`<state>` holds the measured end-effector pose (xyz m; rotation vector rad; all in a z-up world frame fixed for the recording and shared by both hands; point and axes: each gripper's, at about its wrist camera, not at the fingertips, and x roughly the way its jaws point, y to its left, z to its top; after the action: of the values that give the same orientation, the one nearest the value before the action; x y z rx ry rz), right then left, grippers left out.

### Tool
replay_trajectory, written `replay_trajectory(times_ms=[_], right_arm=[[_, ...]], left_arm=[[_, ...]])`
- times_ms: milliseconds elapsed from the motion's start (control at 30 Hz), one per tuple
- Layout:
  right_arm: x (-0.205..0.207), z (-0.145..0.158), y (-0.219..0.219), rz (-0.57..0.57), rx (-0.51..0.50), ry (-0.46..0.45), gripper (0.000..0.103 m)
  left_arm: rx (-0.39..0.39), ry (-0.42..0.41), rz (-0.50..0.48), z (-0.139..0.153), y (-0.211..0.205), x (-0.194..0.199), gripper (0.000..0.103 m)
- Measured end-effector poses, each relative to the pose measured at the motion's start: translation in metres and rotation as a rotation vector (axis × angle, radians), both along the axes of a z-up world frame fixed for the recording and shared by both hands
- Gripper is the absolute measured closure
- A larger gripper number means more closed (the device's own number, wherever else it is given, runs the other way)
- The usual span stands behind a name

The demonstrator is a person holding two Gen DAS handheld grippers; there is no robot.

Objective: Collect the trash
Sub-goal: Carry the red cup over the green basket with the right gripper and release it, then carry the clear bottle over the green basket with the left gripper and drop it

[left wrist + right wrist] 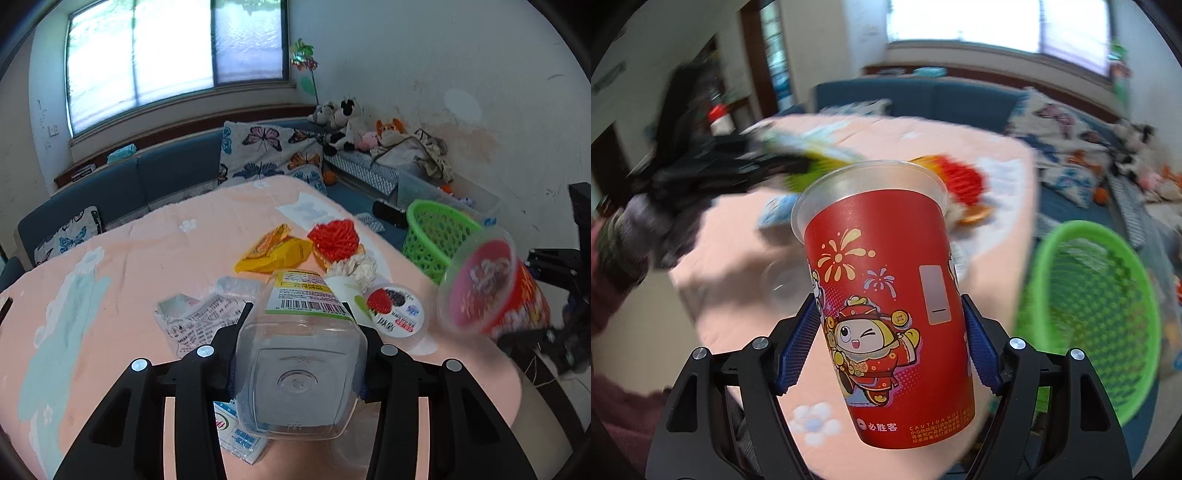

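Note:
My left gripper (297, 314) is shut on a clear plastic bottle (301, 365) with a yellow-green label, held above the pink table (147, 258). My right gripper (888, 306) is shut on a red paper cup (890, 306) with a cartoon print, held over the table's right edge; the cup also shows blurred in the left wrist view (487, 288). A green mesh basket (1097, 306) stands right of the table, also in the left wrist view (436, 232). On the table lie a yellow wrapper (273, 253), a red foam net (334, 238), a yogurt cup (397, 314) and crumpled paper (195, 321).
A blue sofa (155, 177) with butterfly cushions runs behind the table. Stuffed toys (347, 122) and clothes lie at the back right. A clear storage bin (424, 184) stands behind the basket. The left gripper shows blurred in the right wrist view (713, 166).

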<state>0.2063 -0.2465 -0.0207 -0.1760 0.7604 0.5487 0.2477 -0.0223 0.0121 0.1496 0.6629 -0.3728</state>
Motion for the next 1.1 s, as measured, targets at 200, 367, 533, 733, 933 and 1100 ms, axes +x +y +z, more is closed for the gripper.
replay_trajectory(times_ms=[200,367,533,733,933,1100], right_arm=[[0.032,0.009,-0.056,-0.208,-0.013,-0.009,0.029],[0.069,-0.005,-0.102,-0.343,-0.016,0.054,0.029],[0.1,-0.04,-0.13,-0.417,-0.023,0.199,0.029],[0.121,-0.063,-0.143,-0.468,-0.001,0.29,0.029],[0.12,-0.062,-0.143,-0.489,-0.005,0.284,0.029],[0.107,-0.047,-0.156,-0.502,0.014,0.246,0.029]], left_arm=[[-0.03,-0.048,-0.009,0.026,-0.004,-0.015,0.06],[-0.043,-0.067,-0.029,0.039,-0.011,-0.018,0.06],[-0.066,-0.064,-0.041,0.042,-0.018,-0.013,0.06],[-0.06,-0.054,-0.064,0.04,-0.032,-0.004,0.06],[-0.074,-0.047,-0.082,0.04,-0.043,0.002,0.06],[-0.076,-0.046,-0.118,0.041,-0.061,0.004,0.06]])
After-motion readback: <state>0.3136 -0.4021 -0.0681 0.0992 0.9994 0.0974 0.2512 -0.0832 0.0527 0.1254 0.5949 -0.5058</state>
